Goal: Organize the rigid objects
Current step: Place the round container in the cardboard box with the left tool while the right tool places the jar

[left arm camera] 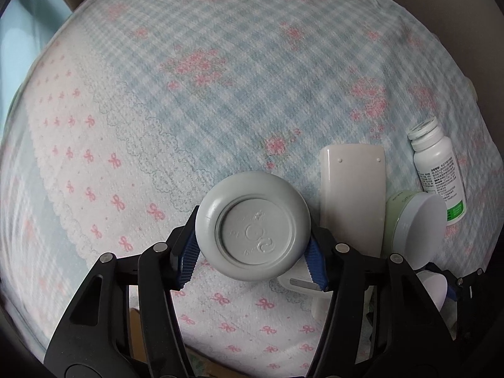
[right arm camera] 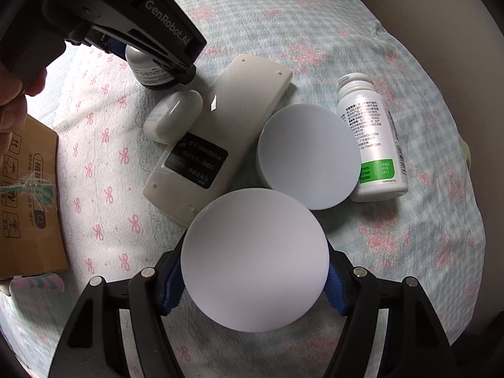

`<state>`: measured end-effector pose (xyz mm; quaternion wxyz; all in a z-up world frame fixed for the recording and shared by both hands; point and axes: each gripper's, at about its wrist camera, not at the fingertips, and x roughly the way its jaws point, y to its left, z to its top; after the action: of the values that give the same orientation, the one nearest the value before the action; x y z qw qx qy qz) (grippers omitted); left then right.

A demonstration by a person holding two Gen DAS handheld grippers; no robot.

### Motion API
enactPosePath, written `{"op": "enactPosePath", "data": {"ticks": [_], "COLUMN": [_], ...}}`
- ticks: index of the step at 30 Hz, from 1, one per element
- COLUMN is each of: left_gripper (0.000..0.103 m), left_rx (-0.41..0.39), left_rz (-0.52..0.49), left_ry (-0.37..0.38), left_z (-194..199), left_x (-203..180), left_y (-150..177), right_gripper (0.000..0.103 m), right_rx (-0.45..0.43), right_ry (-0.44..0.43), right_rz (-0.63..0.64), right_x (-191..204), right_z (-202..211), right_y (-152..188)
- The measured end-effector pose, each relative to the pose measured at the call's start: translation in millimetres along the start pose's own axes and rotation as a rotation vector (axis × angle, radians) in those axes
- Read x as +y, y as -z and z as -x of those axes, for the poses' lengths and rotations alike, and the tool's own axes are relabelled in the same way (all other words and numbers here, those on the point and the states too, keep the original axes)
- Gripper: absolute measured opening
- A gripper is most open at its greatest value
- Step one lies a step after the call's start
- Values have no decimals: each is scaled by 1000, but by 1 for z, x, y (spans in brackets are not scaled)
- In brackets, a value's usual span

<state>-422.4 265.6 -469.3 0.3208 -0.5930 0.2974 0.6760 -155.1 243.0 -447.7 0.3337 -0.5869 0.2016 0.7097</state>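
My left gripper is shut on a grey round jar, its embossed bottom facing the camera, held above the cloth. My right gripper is shut on a white round-lidded jar. On the cloth lie a white remote control face down, a second white-lidded green jar, an uncapped white pill bottle with a green label, and a small white case. The remote, green jar and pill bottle also show right of my left gripper.
A blue-checked cloth with pink flowers and bows covers the round surface. A cardboard box sits at its left edge. The left gripper's body hangs over the upper left in the right wrist view.
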Motion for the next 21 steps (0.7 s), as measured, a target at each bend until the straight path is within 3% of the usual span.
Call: {"op": "enactPosePath", "data": {"ticks": [8, 14, 21], "left_gripper": [54, 54, 54], "left_rx": [-49, -98, -157], "left_rz": [95, 225, 383], "left_ry": [28, 49, 51], "left_z": [56, 123, 168], "left_x": [28, 39, 78], "left_y": [3, 61, 108], "right_gripper": [67, 67, 67], "right_rx": [-38, -77, -121], "right_ry": [9, 4, -33], "right_rz": [49, 65, 81], "right_x": [-15, -8, -1], "right_z": [31, 64, 119], "right_y": [-16, -35, -45]}}
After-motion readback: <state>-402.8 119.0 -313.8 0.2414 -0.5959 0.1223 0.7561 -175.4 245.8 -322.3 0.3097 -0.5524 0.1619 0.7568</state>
